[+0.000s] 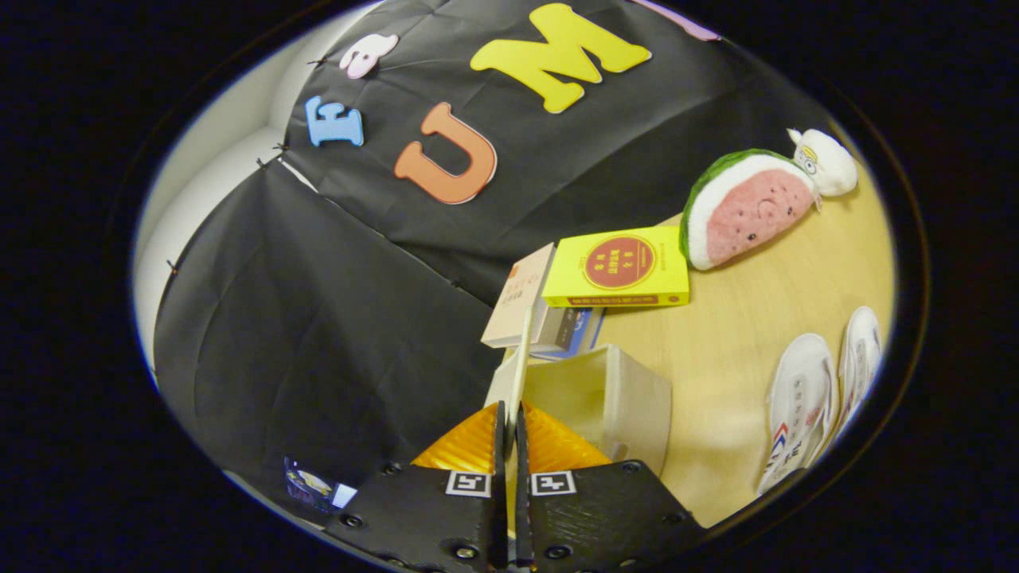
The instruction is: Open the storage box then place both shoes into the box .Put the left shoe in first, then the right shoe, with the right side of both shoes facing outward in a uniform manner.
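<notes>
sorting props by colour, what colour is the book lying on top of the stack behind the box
Bright yellow with a red round emblem; the book shows best in the gripper view.

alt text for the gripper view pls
The gripper jaws pinch the raised lid of an open storage box. Two white shoes wait on the wooden table, beyond books and a watermelon plush.

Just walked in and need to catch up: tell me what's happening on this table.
A person's handheld gripper is shut on the thin lid of the cream storage box, holding it raised on edge so the box stands open. The pair of white shoes still lies on the wooden table beside the box, so neither is packed yet. Beyond the box are a stack of books with a yellow book on top, and a watermelon plush toy.
</notes>
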